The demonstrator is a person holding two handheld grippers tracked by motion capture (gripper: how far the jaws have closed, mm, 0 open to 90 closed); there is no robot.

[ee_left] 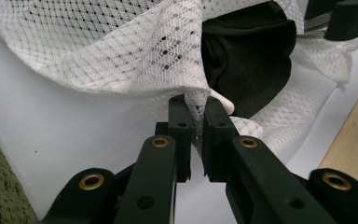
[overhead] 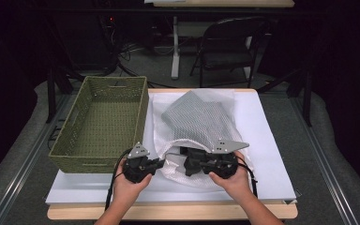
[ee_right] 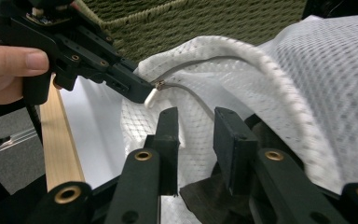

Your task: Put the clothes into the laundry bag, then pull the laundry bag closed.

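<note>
A white mesh laundry bag (overhead: 197,122) lies on the white table top (overhead: 267,154), its mouth toward me and a dark garment (ee_left: 247,56) inside it. My left gripper (ee_left: 196,108) is shut on the bag's rim and lifts a fold of mesh. It sits left of the mouth in the high view (overhead: 161,162). My right gripper (ee_right: 198,128) reaches into the mouth from the right (overhead: 183,161). Its jaws stand apart over the mesh with nothing pinched, and dark cloth (ee_right: 205,198) lies under them. A grey drawstring (ee_right: 191,91) runs along the rim.
A green woven basket (overhead: 143,117) stands left of the bag, close behind the left gripper. The table's wooden front edge (overhead: 168,212) runs just below both hands. A folding chair (overhead: 229,47) and table legs stand beyond the far edge.
</note>
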